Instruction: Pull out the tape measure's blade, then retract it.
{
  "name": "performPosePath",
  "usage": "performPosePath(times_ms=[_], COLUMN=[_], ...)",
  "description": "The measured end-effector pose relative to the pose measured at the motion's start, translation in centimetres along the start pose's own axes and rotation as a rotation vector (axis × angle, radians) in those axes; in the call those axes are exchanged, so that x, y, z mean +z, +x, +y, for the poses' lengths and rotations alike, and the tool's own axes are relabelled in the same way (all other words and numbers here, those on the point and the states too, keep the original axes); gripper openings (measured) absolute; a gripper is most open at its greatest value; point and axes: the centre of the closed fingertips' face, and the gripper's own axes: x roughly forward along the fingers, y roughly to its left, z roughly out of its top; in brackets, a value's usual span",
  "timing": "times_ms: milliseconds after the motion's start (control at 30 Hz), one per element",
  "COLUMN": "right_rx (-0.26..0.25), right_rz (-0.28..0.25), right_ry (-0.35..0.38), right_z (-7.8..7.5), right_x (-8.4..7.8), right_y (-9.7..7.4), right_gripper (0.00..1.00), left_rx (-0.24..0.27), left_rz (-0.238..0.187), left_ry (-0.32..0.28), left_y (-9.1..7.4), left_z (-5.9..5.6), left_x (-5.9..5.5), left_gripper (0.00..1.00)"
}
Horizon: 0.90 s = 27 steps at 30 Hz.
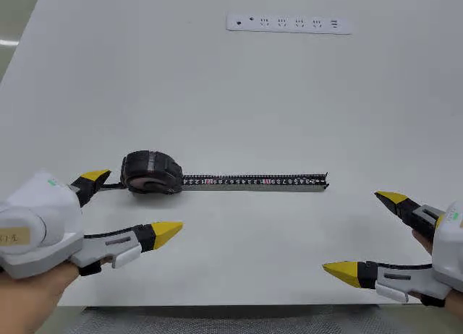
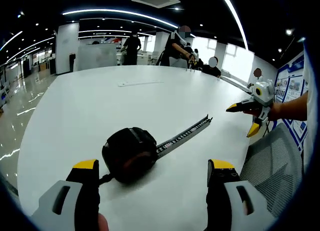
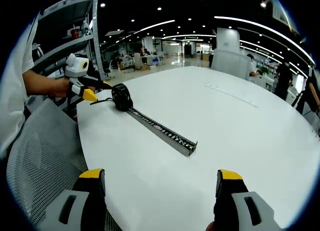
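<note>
Near edge: the surface (image 1: 217, 95) ends just under both grippers; a mesh chair (image 1: 217, 321) sits below that edge.
Open room: bare surface lies between the two grippers, and more lies beyond the blade as far as the power strip.
Left hand (image 1: 32, 294): low at the near left corner, gripping the body of its gripper from below and pointing it right and slightly away.
Left gripper (image 1: 137, 202): jaws spread wide, holding nothing. The far tip is just beside the case's left end. The near tip is in front of the case and apart from it.
Right gripper (image 1: 358, 233): at the near right, pointing left with jaws spread wide and holding nothing. It is well apart from the blade's hook end.
Tape case (image 1: 150, 173): black and round, resting on the surface left of centre, in line with the left gripper's open jaws in the left gripper view.
Strap (image 2: 105, 178): short and black, running from the case toward one left jaw tip. Cannot tell if it touches.
Blade (image 1: 253, 181): pulled out and lying on the surface, running right from the case, with its hook at the far right end.
Power strip (image 1: 288, 23): white, lying flat at the far side, well apart from the tape.
</note>
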Motion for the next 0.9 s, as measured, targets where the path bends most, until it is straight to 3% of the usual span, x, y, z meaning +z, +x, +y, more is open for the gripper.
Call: performPosePath(times_ms=[200, 433, 900], right_rx=[-0.005, -0.006, 0.032], right_rz=[0.003, 0.001, 0.015], right_ry=[0.003, 0.001, -0.030], right_z=[-0.2, -0.2, -1.3], right_x=[-0.1, 0.0, 0.7], right_y=[0.0, 0.0, 0.6], right_gripper=[0.90, 0.90, 0.80], left_rx=[-0.015, 0.016, 0.144], left_rz=[0.003, -0.003, -0.024], left_ry=[-0.003, -0.026, -0.112], left_y=[1.1, 1.2, 2.2], left_z=[-0.4, 0.0, 1.1], left_x=[0.0, 0.0, 0.5], left_gripper=[0.85, 0.85, 0.77])
